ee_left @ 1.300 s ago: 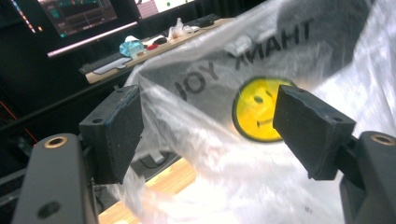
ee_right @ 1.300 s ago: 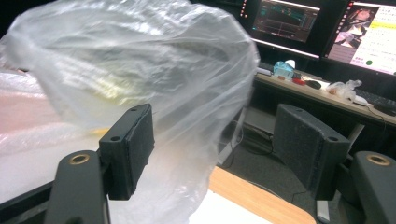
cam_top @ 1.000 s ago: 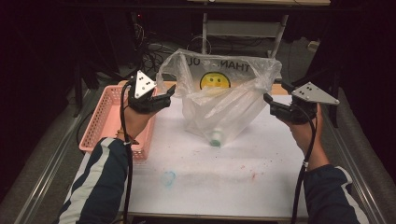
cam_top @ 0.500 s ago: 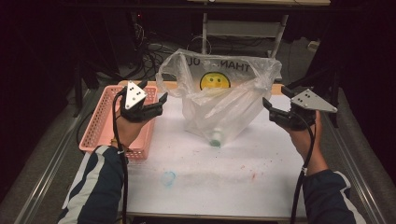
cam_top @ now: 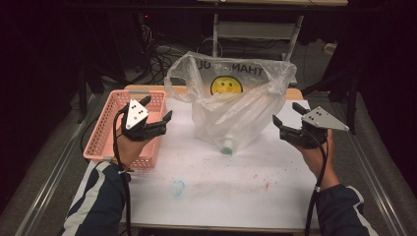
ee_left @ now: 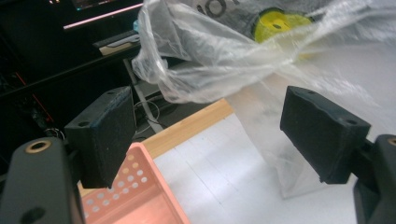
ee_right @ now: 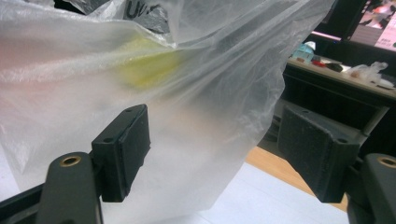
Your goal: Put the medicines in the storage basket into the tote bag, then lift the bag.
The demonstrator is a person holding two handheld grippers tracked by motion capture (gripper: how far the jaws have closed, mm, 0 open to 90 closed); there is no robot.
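A pink basket (cam_top: 110, 130) sits on the far left of the table (cam_top: 255, 182). The left gripper (cam_top: 158, 114) hangs just over the basket's inner edge, and its jaws stand wide apart with nothing between them. In the left gripper view the basket corner (ee_left: 140, 196) lies under the left jaw, and the plastic bag (ee_left: 243, 51) lies ahead of the jaws and up to their right, not touching them.

In the middle stands the bag (cam_top: 231, 98), clear plastic with a yellow smiley face (cam_top: 226, 86) on its back wall. It stands up tall with its mouth open at the top, so its long way runs up and down. A bottle (cam_top: 228, 142) lies low inside it, cap end toward the person.

On the right is the right gripper (cam_top: 285, 115). Its jaws are wide apart too and hold nothing. In the right gripper view the bag (ee_right: 140, 84) is right in front of the jaws, and its side edge hangs about between them.

Both grippers point inward at the bag, one on each side. The right one looks nearer to the plastic. I think the next move is to go in toward the bag's top edges, and the right jaws have less way to go
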